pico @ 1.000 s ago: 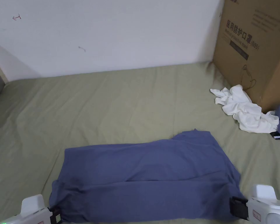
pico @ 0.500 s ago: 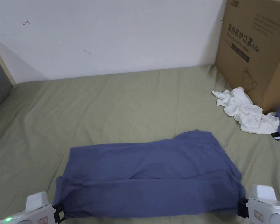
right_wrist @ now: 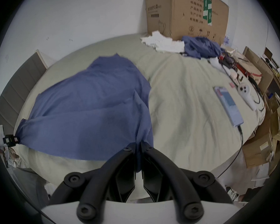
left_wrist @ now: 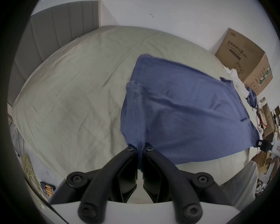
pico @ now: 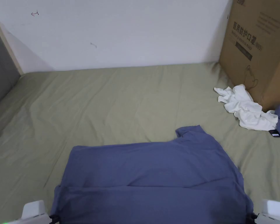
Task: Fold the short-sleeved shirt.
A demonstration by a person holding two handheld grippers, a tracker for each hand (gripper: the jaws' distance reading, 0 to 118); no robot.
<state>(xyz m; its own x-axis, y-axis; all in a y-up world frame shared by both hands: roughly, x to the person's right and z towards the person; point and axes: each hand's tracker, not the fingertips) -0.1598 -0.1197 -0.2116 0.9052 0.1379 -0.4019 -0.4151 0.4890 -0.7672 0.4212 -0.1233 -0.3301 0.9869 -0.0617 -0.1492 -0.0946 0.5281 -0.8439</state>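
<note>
1. The bed (pico: 113, 96), under its green sheet, fills my head view from 9 to 3 o'clock. A cardboard box (pico: 259, 49) stands at 2 o'clock, with a crumpled white garment (pico: 247, 112) at its foot.

2. The blue short-sleeved shirt (pico: 154, 175) lies across the near half of the bed, at 6 o'clock. One sleeve (pico: 192, 132) points toward 12.

3. What has just changed: compared with a second ago, the near edge has dropped to the bottom of my head view and the cloth looks tauter, with the long crease across it flatter. The camera has shifted too, so part of that is my own motion. I judge I am drawing the near edge toward me, smoothing the shirt for the next fold rather than finishing one.

4. The left claw (left_wrist: 140, 149) is clenched on the near left corner of the shirt, cloth pinched between both jaws, at 7 o'clock in my head view.

5. The right claw (right_wrist: 137, 146) is likewise clamped on the near right corner, both jaws pressing the fabric, at 5 o'clock.
</note>
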